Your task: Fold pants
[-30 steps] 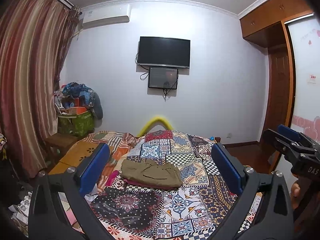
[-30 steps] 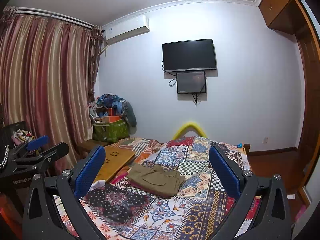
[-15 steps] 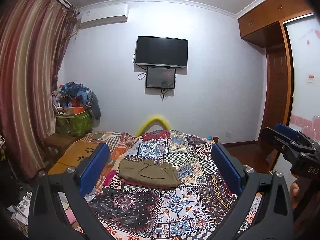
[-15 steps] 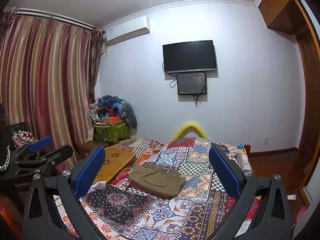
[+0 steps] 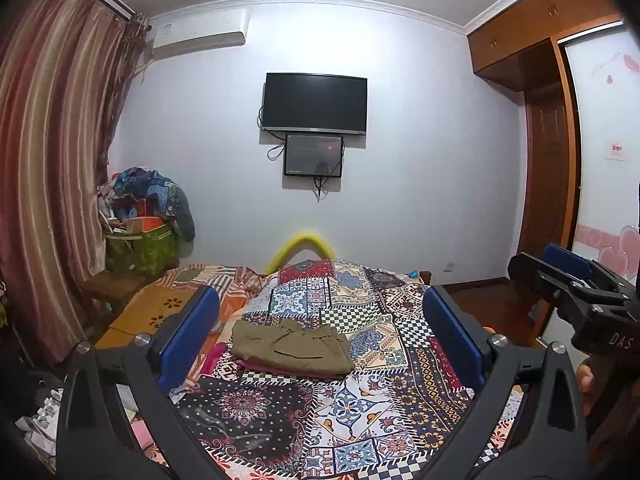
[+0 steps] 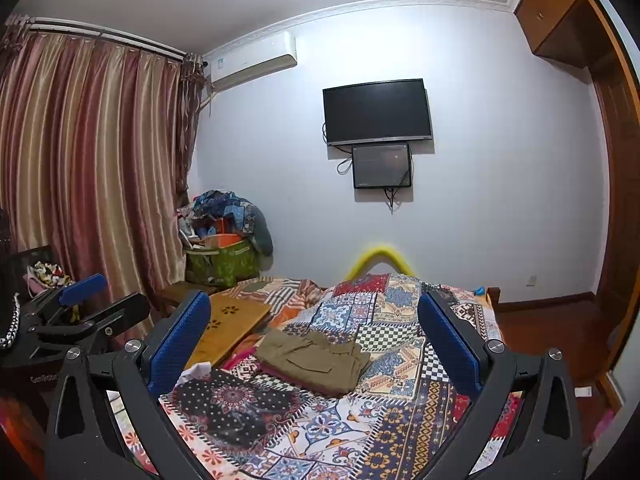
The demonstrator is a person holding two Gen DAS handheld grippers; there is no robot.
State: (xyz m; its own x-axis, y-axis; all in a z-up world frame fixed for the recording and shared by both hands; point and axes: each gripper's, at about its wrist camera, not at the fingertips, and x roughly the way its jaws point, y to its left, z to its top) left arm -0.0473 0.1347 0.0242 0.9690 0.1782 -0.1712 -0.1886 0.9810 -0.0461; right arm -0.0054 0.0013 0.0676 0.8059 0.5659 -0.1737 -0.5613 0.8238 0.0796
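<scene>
Both tongs, left (image 5: pixel 320 336) and right (image 6: pixel 314 334), stay spread and empty, drawn slightly further back from my bed (image 5: pixel 404 396). Pants (image 5: pixel 290 346) lie folded, unmoved; folding looks finished.

Counts: 1 folded olive pants (image 5: pixel 292 346), sitting on 1 patchwork quilt (image 5: pixel 360 408). 2 grippers: left gripper (image 5: pixel 320 336), right gripper (image 6: pixel 314 340), each with 2 blue pads. 2 wall screens: 1 TV (image 5: pixel 315 103), 1 smaller monitor (image 5: pixel 313 155) below it. 1 air conditioner (image 5: pixel 200 34). 1 green storage bag (image 5: pixel 140 250). 1 striped curtain (image 5: pixel 52 160). 1 wooden lap table (image 6: pixel 230 326).
</scene>
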